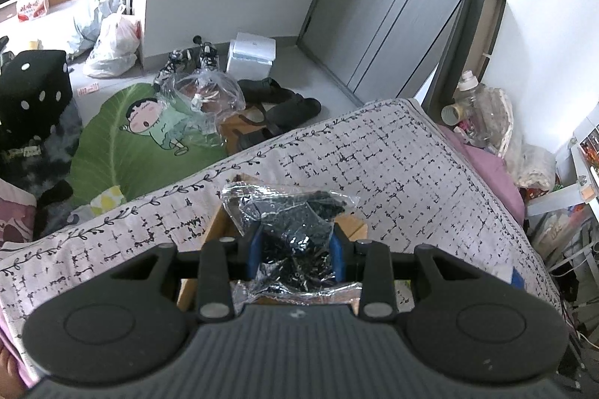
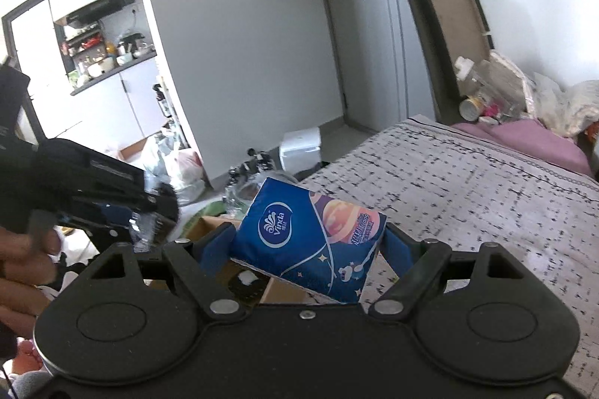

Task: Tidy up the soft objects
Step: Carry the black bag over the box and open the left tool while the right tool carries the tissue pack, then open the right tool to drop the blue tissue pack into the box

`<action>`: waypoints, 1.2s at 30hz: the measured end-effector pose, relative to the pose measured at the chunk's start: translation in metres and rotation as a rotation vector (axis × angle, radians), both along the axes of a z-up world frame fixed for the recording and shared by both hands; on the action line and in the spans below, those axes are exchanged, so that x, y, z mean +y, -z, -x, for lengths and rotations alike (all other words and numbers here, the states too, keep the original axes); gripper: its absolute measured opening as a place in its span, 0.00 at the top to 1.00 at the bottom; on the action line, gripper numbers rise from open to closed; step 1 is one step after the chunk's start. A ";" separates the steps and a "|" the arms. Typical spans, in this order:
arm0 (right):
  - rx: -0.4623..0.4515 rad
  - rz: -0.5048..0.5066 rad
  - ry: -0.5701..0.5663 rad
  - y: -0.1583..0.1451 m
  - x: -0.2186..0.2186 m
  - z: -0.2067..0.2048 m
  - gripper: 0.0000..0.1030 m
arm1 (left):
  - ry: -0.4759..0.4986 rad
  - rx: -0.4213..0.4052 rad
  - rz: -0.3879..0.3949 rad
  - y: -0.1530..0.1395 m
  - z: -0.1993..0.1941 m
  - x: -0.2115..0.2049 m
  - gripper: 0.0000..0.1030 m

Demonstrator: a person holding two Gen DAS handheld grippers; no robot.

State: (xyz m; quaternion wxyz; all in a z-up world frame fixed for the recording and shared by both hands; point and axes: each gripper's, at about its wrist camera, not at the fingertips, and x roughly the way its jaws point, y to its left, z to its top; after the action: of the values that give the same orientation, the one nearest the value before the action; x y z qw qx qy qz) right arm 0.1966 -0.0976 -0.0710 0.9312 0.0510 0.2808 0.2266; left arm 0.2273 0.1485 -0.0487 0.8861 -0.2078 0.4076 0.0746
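A cardboard box (image 1: 217, 230) sits on the bed (image 1: 411, 174). A plastic bag (image 1: 288, 212) hangs above the box. Shoes (image 1: 284, 99) lie on the floor at twelve o'clock; a mat (image 1: 123, 144) at ten.

Bright even daylight, soft shadows, sharp centre, strong fisheye bend w/ dark corners.

Blue tissue pack (image 2: 310, 241) with white logo; white bedspread (image 1: 393, 167) with black grid pattern; green leaf-shaped rug (image 1: 119, 140).
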 end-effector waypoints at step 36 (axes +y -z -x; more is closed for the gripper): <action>0.093 0.087 -0.200 0.039 0.085 0.002 0.18 | -0.120 0.032 0.012 0.042 -0.023 0.047 0.38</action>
State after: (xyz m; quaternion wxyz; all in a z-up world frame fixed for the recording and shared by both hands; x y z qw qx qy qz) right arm 0.1951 -0.0130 -0.1101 0.8914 -0.0074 0.3370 0.3031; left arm 0.2502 0.1954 -0.0906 0.8722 -0.2360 0.4089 0.1283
